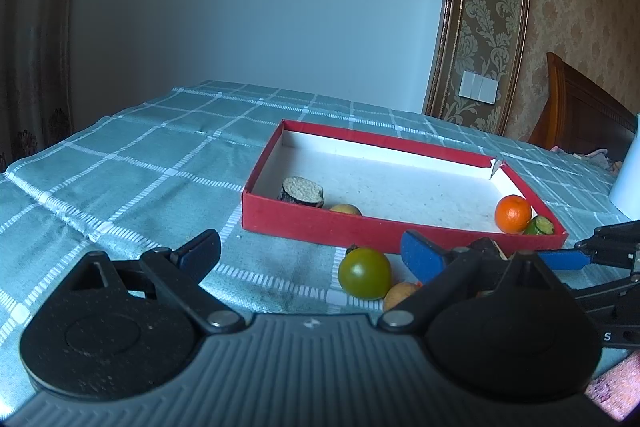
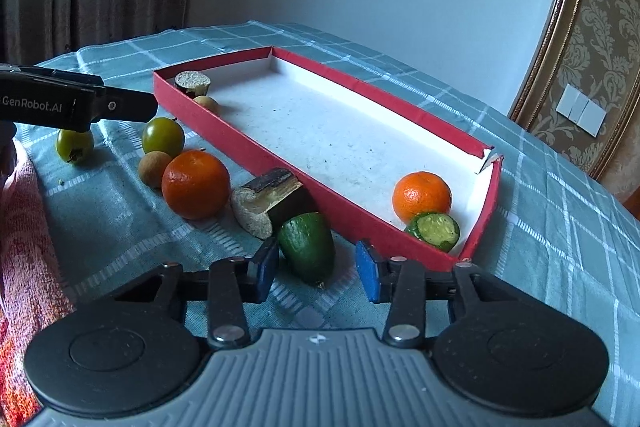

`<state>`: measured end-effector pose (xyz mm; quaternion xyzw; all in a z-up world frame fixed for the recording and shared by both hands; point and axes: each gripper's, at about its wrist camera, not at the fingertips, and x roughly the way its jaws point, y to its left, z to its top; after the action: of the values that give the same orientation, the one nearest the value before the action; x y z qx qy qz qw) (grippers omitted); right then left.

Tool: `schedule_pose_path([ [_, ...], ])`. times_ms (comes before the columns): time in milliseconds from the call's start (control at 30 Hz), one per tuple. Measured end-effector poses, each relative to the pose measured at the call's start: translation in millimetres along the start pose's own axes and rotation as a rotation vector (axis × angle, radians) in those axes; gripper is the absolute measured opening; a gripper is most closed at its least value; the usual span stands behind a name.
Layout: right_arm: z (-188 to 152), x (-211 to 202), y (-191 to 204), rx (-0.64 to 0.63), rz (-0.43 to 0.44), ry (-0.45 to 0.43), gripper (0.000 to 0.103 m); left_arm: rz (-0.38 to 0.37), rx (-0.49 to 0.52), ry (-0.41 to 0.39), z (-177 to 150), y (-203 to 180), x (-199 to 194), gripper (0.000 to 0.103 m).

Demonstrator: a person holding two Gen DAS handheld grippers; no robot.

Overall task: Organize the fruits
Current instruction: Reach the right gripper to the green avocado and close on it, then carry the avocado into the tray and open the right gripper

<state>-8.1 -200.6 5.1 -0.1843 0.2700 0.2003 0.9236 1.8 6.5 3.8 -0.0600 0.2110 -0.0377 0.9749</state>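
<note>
A shallow red box (image 2: 276, 163) with a white floor sits on the counter (image 1: 120, 163), which is covered by a blue-green checked cloth. Inside it, at one end, lie an orange (image 2: 421, 196) and, touching it, a cut piece of cucumber (image 2: 434, 230); at the other end are a dark stub with a pale cut face (image 2: 193, 83) and a small tan fruit (image 2: 206, 104) just beside it.

Outside the box, along its long wall, the rest of the fruit is loose on the cloth: a second orange (image 2: 195, 184), a small brown fruit (image 2: 154, 168) touching it, a green tomato (image 2: 163, 135) behind those, and another green tomato (image 2: 74, 145) further off (partly under the other tool). A dark-skinned chunk with a pale end (image 2: 268, 203) leans near the box wall.

The right gripper (image 2: 316, 269) has its jaws set narrow around a green cucumber end (image 2: 308, 247); one pad looks to be against it, while a gap shows at the other, so no firm grip is visible.

The left gripper (image 1: 310, 251) hovers with its jaws wide and empty.
</note>
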Motion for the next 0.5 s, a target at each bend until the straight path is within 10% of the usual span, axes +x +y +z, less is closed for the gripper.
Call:
schedule_pose_path([
  [500,5.0,-20.9,-14.8,0.171,-0.015,-0.076,0.028,0.004,-0.006,0.002,-0.3,0.2,0.1,0.096],
])
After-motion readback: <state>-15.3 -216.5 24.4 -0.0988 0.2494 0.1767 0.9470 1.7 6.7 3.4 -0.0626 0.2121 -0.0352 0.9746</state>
